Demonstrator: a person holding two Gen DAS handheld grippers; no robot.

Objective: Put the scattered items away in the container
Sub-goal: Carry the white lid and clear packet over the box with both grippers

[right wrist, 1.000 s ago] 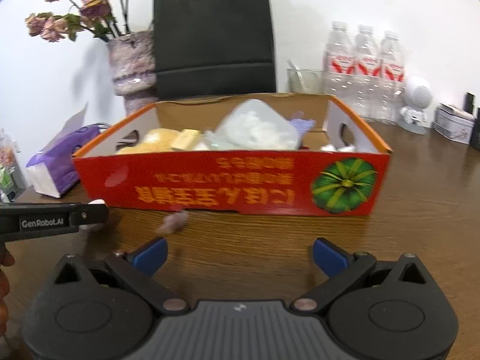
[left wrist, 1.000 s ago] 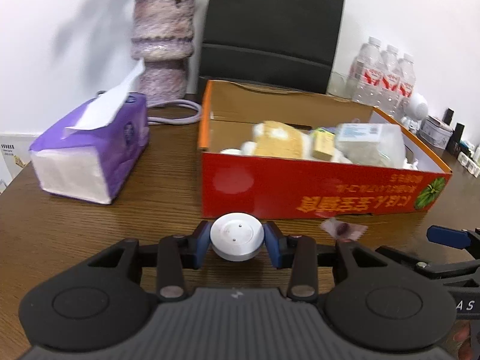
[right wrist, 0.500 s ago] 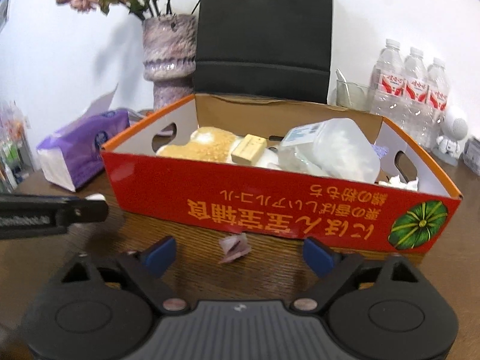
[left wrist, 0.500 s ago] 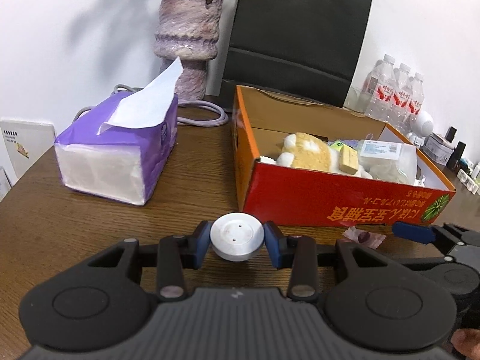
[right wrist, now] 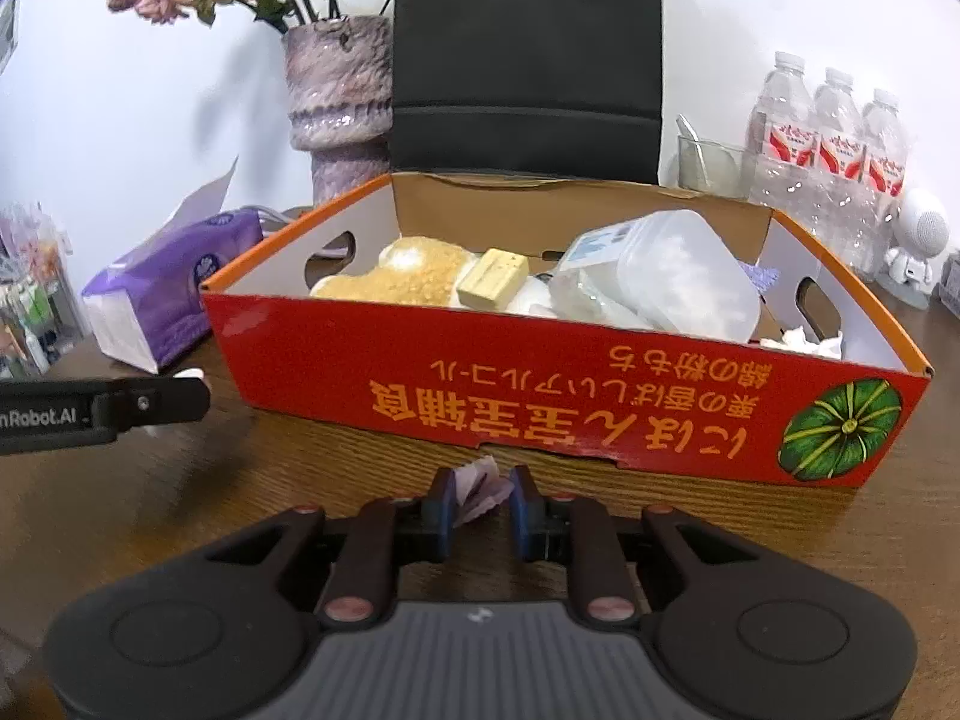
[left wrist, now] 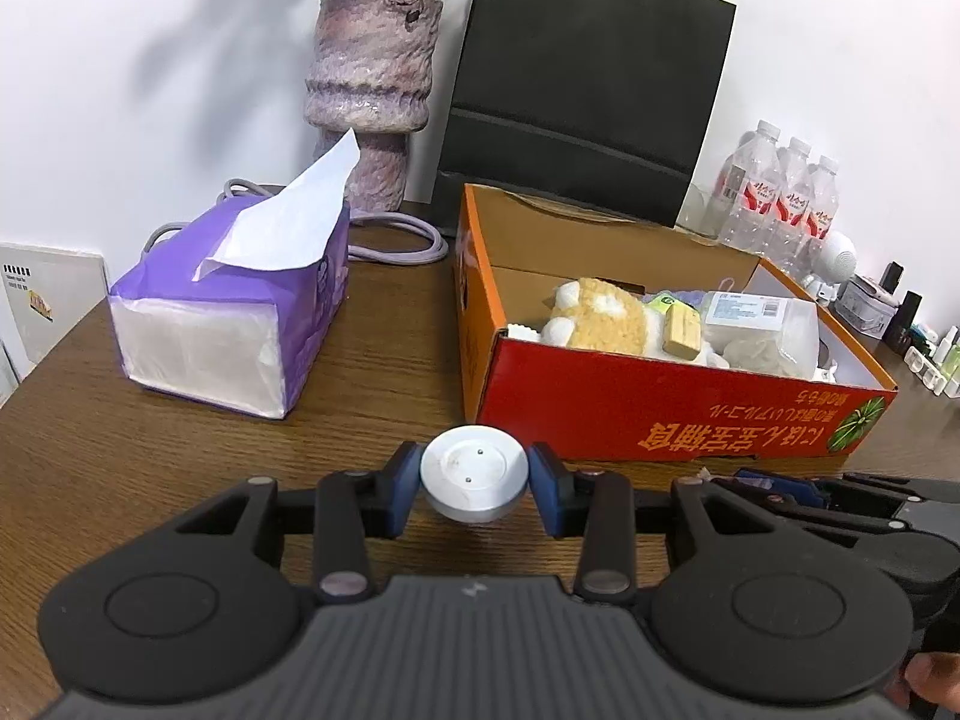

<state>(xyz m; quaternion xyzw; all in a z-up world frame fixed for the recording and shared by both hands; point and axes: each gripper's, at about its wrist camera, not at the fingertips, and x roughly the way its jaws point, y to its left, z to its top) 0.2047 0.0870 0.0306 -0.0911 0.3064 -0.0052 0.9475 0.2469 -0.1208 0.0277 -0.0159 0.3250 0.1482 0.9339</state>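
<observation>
Crinkly wrapper (right wrist: 480,489) between closing right tongs (right wrist: 480,510); left tongs (left wrist: 474,483) clasp smooth disc (left wrist: 474,474).

Two grippers are out over the table: the left gripper (left wrist: 474,483) and the right gripper (right wrist: 480,501). One white round disc (left wrist: 474,474) and one small purple wrapper (right wrist: 480,486) are in front of one red cardboard box (right wrist: 570,414). In the box I count one plush toy (right wrist: 396,282), one small wooden block (right wrist: 492,279), one clear plastic tub (right wrist: 666,276) and one crumpled white tissue (right wrist: 804,342). Behind it are three water bottles (right wrist: 834,138), one black paper bag (left wrist: 588,84), one purple vase (left wrist: 372,72) and one glass (right wrist: 708,165). There is one purple tissue pack (left wrist: 234,312), one coiled cable (left wrist: 396,240) and one small white robot figure (right wrist: 915,240).
</observation>
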